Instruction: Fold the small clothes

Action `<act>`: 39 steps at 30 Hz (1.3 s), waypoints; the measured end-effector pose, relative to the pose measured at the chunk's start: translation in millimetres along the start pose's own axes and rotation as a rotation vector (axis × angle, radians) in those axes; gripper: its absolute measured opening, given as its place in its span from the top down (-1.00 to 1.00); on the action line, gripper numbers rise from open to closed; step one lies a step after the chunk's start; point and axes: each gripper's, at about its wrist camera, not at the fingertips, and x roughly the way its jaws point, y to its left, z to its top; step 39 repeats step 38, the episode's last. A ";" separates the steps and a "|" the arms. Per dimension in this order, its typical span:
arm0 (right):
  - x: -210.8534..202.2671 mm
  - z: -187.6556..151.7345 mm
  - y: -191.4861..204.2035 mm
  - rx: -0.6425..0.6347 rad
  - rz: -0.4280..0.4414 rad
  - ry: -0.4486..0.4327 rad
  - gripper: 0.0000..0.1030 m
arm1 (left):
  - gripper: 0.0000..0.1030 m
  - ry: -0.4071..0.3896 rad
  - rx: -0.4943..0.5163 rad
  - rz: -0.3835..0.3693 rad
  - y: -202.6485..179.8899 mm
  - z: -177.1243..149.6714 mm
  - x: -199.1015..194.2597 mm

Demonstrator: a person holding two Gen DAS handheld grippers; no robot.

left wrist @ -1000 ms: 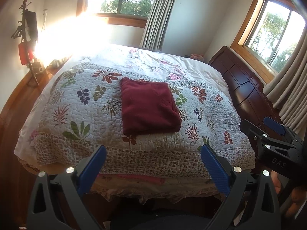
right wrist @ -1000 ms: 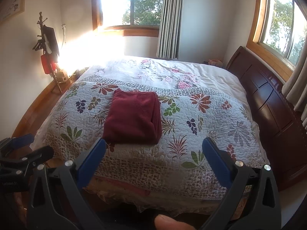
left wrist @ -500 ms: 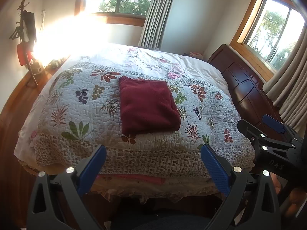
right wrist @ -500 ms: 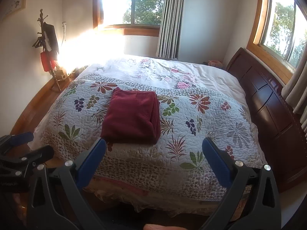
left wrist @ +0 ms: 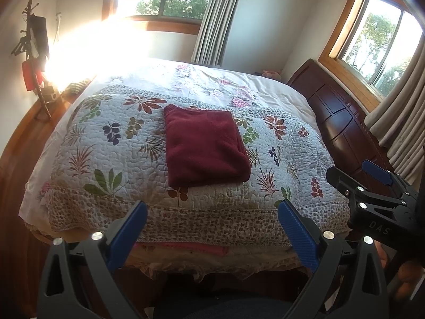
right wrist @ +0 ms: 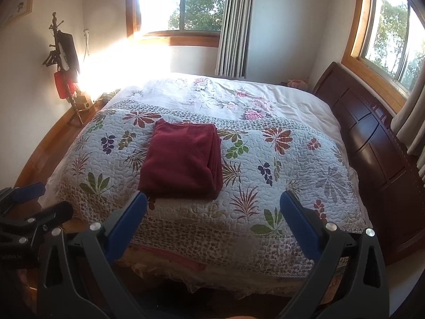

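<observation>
A dark red garment (left wrist: pixel 204 146) lies folded into a neat rectangle on the quilted leaf-patterned bedspread (left wrist: pixel 111 159), toward the near half of the bed and a little left of its middle as the right wrist view shows it (right wrist: pixel 183 159). Its folded layers stack along the right edge, and a small corner pokes out at the far left. Neither tool touches it. The left gripper (left wrist: pixel 212 226) hangs off the foot of the bed with its blue-padded fingers (left wrist: pixel 297 231) spread wide and nothing between them. The right gripper (right wrist: pixel 212 216) is held likewise at the foot of the bed, its fingers (right wrist: pixel 127 223) spread wide apart and empty; the near edge of the garment sits just beyond its left pad in that view. Each tool shows at the edge of the other's view, side by side and apart. Beyond the bedspread a pale floral sheet (right wrist: pixel 239 95) covers the far part of the bed, a dark wooden headboard (right wrist: pixel 372 143) runs along the right side, and sunlight from a window (right wrist: pixel 183 2) washes out the far left wall
</observation>
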 end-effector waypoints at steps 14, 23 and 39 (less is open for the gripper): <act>16.4 20.3 0.1 0.002 -0.009 -0.002 -0.94 | -0.92 0.007 0.008 0.007 7.9 24.5 13.9; 24.7 29.7 5.0 -0.004 -0.005 0.006 -0.94 | -0.92 0.019 0.004 0.007 13.7 34.3 24.2; 32.5 37.8 3.3 -0.008 0.015 0.005 -0.94 | -0.92 0.021 0.003 0.021 15.0 43.0 31.3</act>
